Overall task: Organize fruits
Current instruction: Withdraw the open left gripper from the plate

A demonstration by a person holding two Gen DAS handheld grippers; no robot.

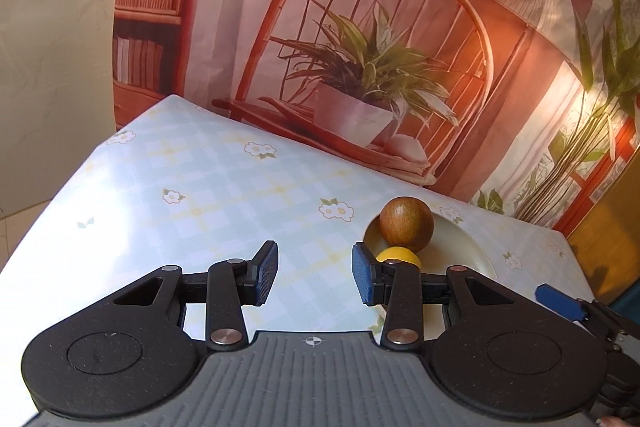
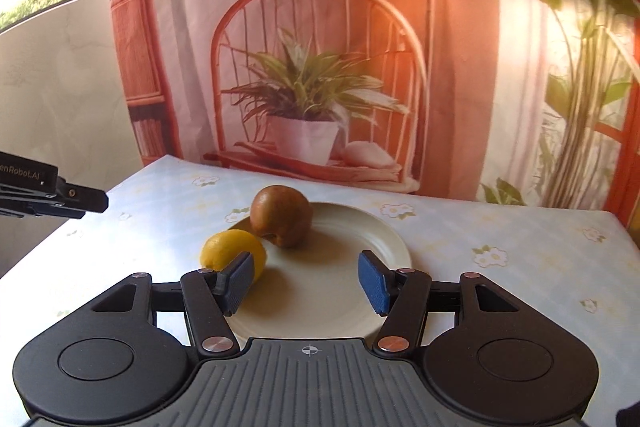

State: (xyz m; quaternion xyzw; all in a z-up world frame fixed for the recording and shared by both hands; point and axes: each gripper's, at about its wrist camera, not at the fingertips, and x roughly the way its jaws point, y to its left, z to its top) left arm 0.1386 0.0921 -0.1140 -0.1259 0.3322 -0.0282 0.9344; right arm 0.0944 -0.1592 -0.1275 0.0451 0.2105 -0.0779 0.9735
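Note:
A cream plate [image 2: 372, 239] lies on the flowered tablecloth and carries a brown round fruit [image 2: 282, 215] and a yellow lemon [image 2: 232, 254] at its left rim. My right gripper [image 2: 307, 282] hovers open over the near part of the plate; nothing lies between its blue pads, and the lemon sits just beyond its left pad [image 2: 239, 282]. In the left wrist view the brown fruit [image 1: 406, 224] and the lemon [image 1: 396, 255] sit on the plate [image 1: 468, 247] to the right. My left gripper [image 1: 314, 277] is open over bare cloth, empty.
The table [image 1: 200, 187] carries a pale blue checked cloth with flower prints. Behind its far edge hangs a printed backdrop [image 2: 320, 67] of a chair and potted plant. The right gripper's blue pad [image 1: 560, 303] shows at the lower right of the left wrist view.

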